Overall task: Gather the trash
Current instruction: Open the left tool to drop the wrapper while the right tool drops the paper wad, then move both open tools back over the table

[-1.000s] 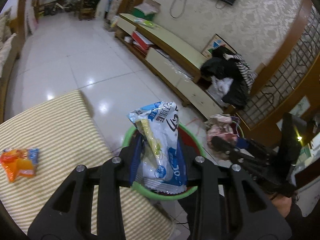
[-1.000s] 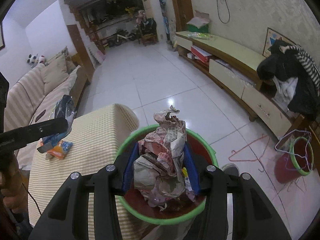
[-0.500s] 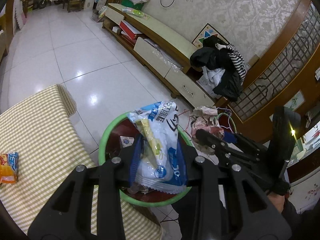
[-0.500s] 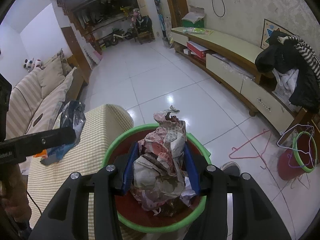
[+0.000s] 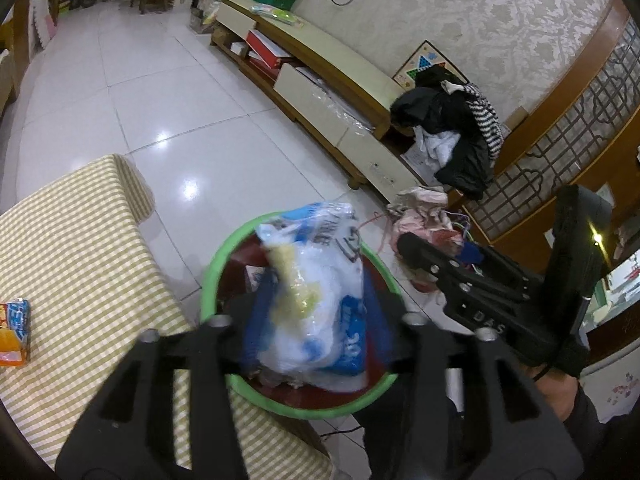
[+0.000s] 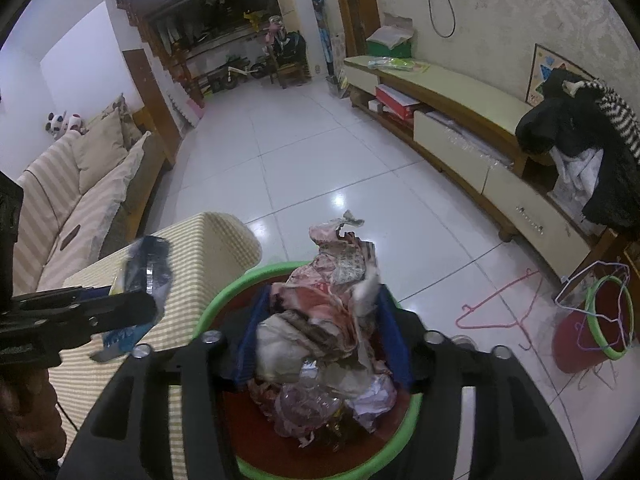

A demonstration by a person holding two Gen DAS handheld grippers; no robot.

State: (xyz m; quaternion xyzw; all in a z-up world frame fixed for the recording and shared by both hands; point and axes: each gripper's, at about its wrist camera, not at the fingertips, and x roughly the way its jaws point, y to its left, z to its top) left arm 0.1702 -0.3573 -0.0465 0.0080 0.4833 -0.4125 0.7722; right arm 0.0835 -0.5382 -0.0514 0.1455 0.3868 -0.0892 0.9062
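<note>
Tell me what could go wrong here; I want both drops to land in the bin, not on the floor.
1. The left gripper jaws have just been opening with the blue-and-white plastic bag between them. The bag stands tall over the green-rimmed bin; it may tip over the rim.
2. The right gripper jaws have just been opening around the crumpled paper wad. The bin already looks piled with trash, so it might roll out.
3. The orange snack packet lies on the checked tablecloth, uncollected.
</note>
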